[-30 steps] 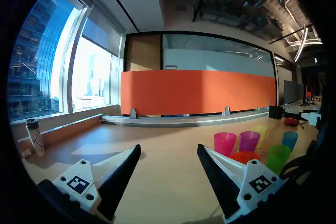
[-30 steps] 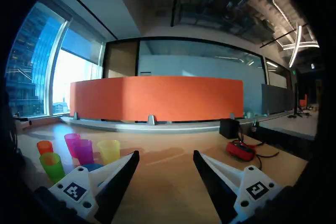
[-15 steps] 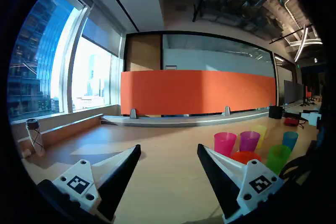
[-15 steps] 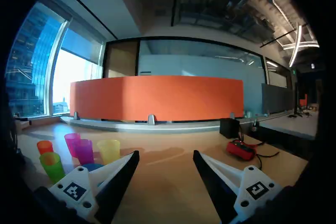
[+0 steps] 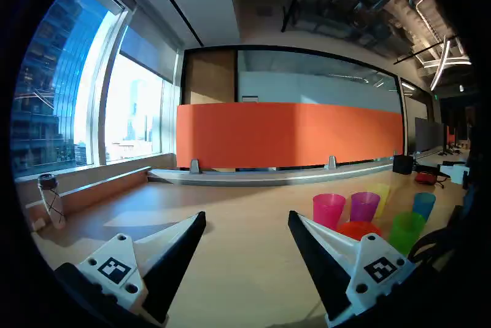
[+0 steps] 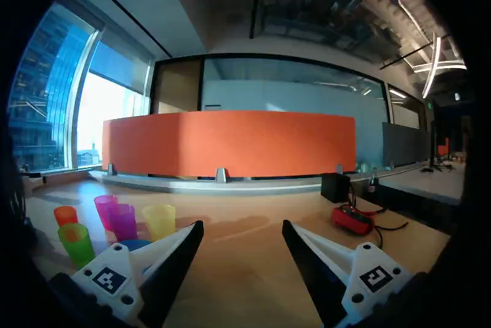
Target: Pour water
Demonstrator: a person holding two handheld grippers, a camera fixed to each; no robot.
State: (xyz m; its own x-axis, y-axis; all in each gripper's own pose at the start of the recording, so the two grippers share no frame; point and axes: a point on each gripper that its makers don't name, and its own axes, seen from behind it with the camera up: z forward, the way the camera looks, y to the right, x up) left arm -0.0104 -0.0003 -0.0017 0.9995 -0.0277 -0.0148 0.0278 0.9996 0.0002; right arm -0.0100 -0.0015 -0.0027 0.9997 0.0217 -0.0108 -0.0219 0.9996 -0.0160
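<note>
Right gripper (image 6: 242, 225), fingers apart, near cups (image 6: 123, 220)

Nothing legible; the small wall plaque (image 5: 249, 99) may bear lettering, too blurred.

An orange partition (image 5: 288, 134) backed the wooden bench (image 5: 245, 266). Tall windows (image 5: 132, 113) admitted bright daylight; exposed pipes (image 5: 368, 8) and strip lights (image 5: 445, 61) ran overhead.

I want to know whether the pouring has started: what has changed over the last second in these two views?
Nothing has visibly changed. The left gripper and the right gripper are still open over the wooden table and hold nothing. The coloured cups stand in the same cluster as before, untouched.
</note>
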